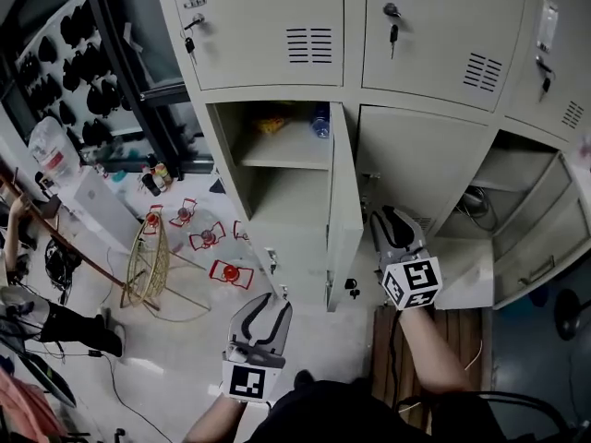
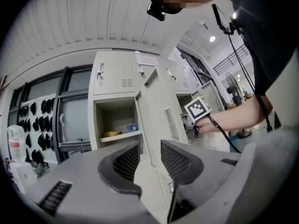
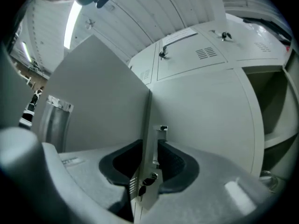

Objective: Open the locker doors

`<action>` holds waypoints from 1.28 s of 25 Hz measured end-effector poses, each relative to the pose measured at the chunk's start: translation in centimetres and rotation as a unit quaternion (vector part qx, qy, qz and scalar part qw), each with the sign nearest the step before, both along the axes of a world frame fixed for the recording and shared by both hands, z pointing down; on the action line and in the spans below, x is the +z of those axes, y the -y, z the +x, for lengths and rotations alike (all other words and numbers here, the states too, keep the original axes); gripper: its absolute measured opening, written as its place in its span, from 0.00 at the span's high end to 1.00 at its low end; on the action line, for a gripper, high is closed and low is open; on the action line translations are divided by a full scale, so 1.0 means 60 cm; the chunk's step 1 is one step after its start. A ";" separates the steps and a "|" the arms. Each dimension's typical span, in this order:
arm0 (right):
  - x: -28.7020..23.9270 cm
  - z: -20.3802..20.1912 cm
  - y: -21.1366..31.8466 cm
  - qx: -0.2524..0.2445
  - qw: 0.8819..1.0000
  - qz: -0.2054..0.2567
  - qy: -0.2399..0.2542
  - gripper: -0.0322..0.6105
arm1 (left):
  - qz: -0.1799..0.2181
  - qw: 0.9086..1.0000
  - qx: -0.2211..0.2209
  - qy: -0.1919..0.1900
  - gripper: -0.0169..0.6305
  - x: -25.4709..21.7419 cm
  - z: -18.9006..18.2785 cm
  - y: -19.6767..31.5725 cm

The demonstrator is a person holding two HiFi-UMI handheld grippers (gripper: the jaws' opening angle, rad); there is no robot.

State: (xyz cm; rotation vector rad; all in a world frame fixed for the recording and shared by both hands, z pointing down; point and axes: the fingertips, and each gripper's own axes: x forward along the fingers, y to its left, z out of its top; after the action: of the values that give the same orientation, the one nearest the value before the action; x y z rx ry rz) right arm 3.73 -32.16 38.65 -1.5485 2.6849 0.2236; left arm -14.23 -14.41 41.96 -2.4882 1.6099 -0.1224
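Beige lockers (image 1: 277,35) above a pale floor (image 1: 185,340): upper row closed, lower-left compartment (image 1: 282,201) open, its door (image 1: 343,210) swung outward. Your right gripper (image 3: 149,155) straddles the keyed edge (image 3: 148,183) of the middle lower door, jaws loosely apart. Your left gripper (image 2: 149,158) sits nearer you, jaws partly parted, gripping nothing, facing the swung-out door

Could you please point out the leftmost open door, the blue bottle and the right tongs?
leftmost open door (image 1: 343,201): head view, its face.
blue bottle (image 1: 319,121): head view, its body.
right tongs (image 3: 149,146): right gripper view, between fingertips.
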 end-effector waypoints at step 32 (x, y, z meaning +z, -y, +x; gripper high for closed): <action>0.037 -0.047 0.018 -0.096 0.993 -0.069 0.004 0.84 | -0.075 0.994 -0.063 -0.057 0.69 0.083 -0.051 -0.016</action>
State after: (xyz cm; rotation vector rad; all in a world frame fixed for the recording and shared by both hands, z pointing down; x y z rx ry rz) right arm 0.94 -33.25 40.85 -1.3051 2.8729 0.0264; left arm -17.27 -13.47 46.96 -2.5438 1.8712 -0.1239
